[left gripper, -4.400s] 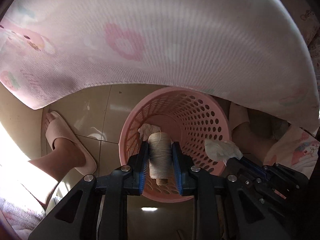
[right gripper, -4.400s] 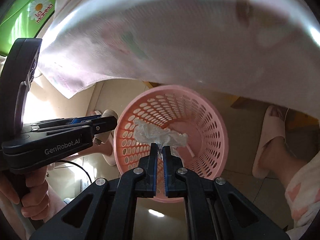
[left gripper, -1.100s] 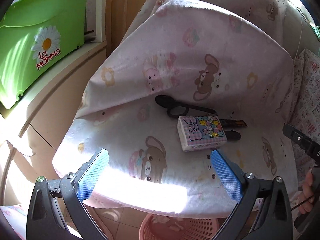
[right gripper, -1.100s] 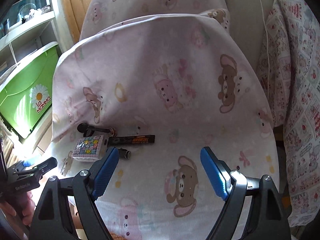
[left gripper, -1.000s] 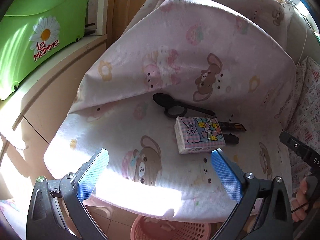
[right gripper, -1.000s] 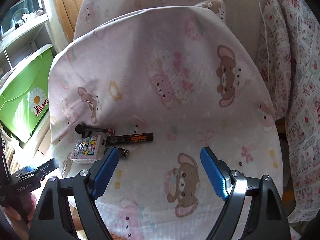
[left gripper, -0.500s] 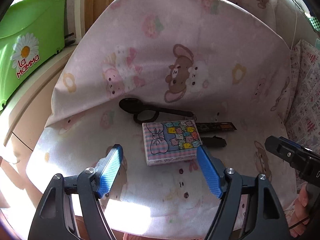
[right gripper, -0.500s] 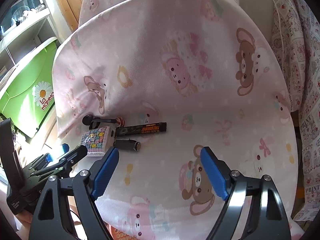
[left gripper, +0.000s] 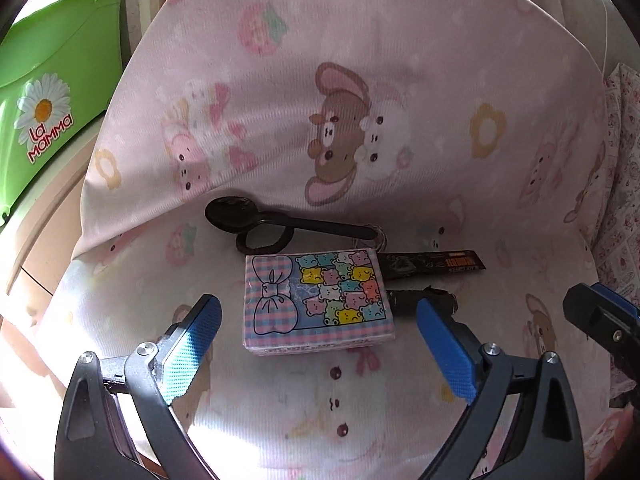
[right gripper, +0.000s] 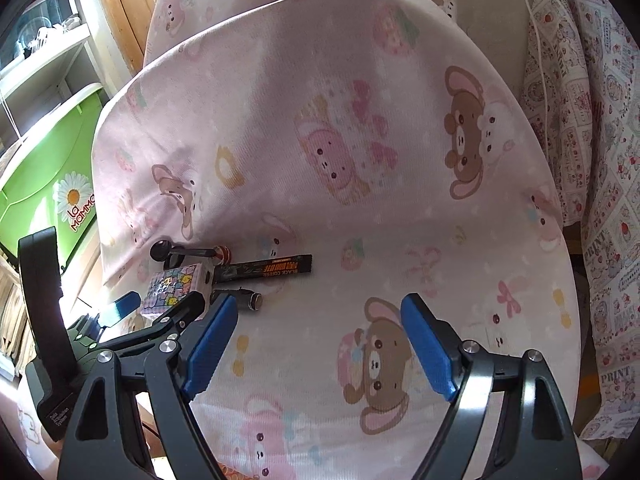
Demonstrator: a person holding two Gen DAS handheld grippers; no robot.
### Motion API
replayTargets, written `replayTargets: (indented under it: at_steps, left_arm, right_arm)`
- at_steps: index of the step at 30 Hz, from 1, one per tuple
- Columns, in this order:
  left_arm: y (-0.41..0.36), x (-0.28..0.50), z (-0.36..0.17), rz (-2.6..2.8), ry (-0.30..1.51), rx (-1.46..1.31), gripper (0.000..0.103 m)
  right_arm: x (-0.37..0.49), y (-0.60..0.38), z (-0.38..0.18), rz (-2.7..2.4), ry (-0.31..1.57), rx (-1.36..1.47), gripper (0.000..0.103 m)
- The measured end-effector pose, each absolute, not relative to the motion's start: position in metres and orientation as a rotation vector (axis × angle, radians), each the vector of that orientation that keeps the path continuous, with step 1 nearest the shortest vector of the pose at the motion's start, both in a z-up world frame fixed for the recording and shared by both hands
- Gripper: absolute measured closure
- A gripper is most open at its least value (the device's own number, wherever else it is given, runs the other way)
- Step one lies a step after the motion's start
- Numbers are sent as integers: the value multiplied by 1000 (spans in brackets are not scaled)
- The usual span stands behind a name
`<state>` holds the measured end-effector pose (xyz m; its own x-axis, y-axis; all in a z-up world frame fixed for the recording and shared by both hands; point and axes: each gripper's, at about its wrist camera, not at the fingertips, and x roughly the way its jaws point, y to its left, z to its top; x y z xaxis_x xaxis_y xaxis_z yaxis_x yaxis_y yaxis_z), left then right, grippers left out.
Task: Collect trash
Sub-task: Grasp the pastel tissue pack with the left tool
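Left tongs point(left gripper: 318, 344) open, now closing in around tissue pack point(left gripper: 318, 300); right tongs point(right gripper: 316, 344) open, hovering over cloth point(right gripper: 360, 200).

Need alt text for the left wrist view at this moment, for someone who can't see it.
The left tongs stand open, straddling a pastel tissue pack on a pink cartoon-print cover. Behind the pack lie a black spoon and a black coffee sachet; a green bin sits at far left.

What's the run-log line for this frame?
left gripper: open, framing tissue pack | right gripper: open, empty | coffee sachet: on seat
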<state>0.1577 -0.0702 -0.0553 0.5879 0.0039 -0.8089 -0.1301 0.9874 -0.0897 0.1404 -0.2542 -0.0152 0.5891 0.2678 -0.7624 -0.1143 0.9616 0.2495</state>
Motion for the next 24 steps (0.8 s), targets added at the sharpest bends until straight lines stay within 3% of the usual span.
replayTargets:
  at_steps: [3, 6, 22, 24]
  left_arm:
    - [-64, 161, -60, 47, 970, -222, 32]
    - [-64, 160, -58, 75, 958, -182, 35]
    - [-35, 127, -1, 90, 760, -59, 34]
    - [-30, 123, 0, 96, 748, -65, 34]
  right_arm:
    - [142, -254, -17, 220, 922, 190, 18]
    - [143, -252, -17, 226, 920, 197, 18]
    - [153, -226, -26, 216, 953, 204, 18]
    - [154, -220, -26, 241, 938, 195, 22]
